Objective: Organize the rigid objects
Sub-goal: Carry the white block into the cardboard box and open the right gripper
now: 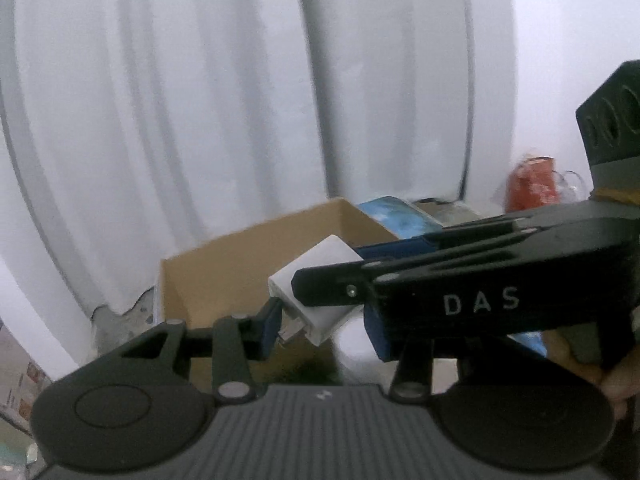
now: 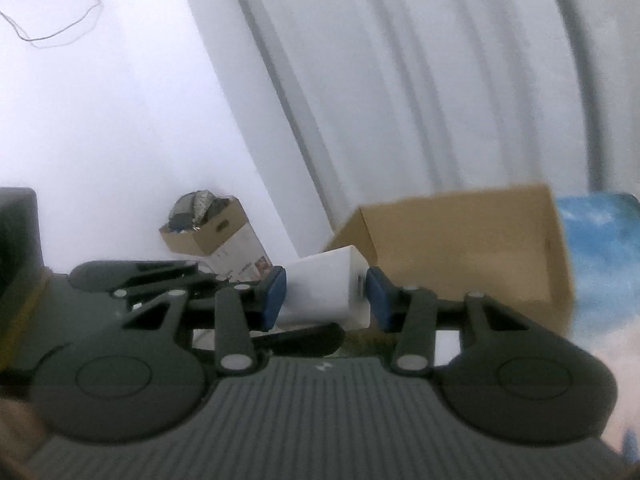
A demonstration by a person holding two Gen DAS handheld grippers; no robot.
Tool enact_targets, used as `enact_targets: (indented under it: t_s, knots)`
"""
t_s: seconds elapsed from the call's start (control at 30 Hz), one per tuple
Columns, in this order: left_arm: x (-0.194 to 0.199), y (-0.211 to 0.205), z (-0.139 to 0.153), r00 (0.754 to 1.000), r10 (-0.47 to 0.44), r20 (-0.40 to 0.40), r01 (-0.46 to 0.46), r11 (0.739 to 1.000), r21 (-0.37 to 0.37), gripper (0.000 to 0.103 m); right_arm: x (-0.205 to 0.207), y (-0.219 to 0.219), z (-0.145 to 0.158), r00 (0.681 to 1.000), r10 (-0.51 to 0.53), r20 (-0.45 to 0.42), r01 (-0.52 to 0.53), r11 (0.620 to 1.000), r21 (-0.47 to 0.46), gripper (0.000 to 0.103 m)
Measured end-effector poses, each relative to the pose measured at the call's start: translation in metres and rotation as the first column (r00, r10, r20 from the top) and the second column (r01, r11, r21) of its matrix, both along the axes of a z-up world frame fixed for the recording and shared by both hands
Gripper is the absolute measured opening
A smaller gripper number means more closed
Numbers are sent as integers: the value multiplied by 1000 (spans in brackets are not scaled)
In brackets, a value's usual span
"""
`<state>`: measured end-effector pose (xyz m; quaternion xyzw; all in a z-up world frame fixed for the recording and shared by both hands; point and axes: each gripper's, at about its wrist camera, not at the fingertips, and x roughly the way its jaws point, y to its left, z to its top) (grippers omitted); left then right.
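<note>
Both grippers, left [image 1: 320,320] and right [image 2: 326,294], clamp 1 white charger block [image 2: 324,290] just before the open cardboard box [image 2: 460,248]; carrying step, next likely lowering it inside.

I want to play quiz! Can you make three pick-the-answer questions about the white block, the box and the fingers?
1. Where is the white block?
A. between both grippers' fingers
B. inside the box
C. on the floor

2. What colour are the finger pads?
A. red
B. blue
C. yellow

3. How is the cardboard box?
A. taped shut
B. squashed flat
C. open

Answers: 1 A, the right gripper and the left gripper both clamp it. 2 B, they show blue. 3 C, its inside shows.
</note>
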<state>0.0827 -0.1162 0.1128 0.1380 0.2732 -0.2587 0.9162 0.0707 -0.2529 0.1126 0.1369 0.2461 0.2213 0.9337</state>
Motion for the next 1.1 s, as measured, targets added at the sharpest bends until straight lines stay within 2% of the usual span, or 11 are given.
enact_targets:
  t_s: [0.17, 0.23, 0.33, 0.43, 0.5, 0.67, 0.77, 0.87, 0.9, 1.0, 1.1]
  knots:
    - [115, -12, -2, 987, 43, -156, -32, 997, 69, 47, 120, 3, 4, 988, 36, -152, -39, 999, -16, 44]
    - [159, -18, -15, 968, 58, -243, -38, 996, 84, 47, 176, -2, -12, 960, 27, -277, -23, 1000, 19, 43]
    - [218, -28, -47, 926, 68, -371, -37, 995, 90, 47, 237, -7, -43, 906, 14, -423, -3, 1000, 26, 43]
    - [255, -35, -79, 889, 74, -451, -26, 993, 112, 46, 279, -11, -75, 854, -1, -520, 2, 1000, 0, 43]
    - [271, -36, -94, 875, 79, -477, -21, 992, 125, 46, 298, -14, -94, 827, -9, -563, 4, 1000, -9, 43]
    - [289, -55, -117, 867, 73, -492, 9, 987, 161, 43, 326, -16, -132, 780, -19, -625, 11, 1000, -16, 42]
    - [281, -48, -129, 874, 72, -481, 16, 984, 177, 44, 333, -21, -144, 774, -17, -633, 8, 1000, -18, 40]
    - [281, -45, -131, 868, 74, -492, 14, 985, 173, 44, 337, -21, -146, 776, -19, -631, -6, 999, -37, 40]
    - [280, -41, -125, 870, 73, -487, 11, 986, 168, 46, 334, -20, -144, 774, -18, -633, -6, 999, -36, 41]
    - [269, -33, -107, 886, 72, -457, -2, 989, 151, 65, 328, -22, -131, 781, -32, -624, 10, 999, -39, 46]
    - [254, -21, -80, 907, 62, -418, -15, 993, 115, 69, 313, -25, -107, 809, -44, -586, 35, 999, -27, 54]
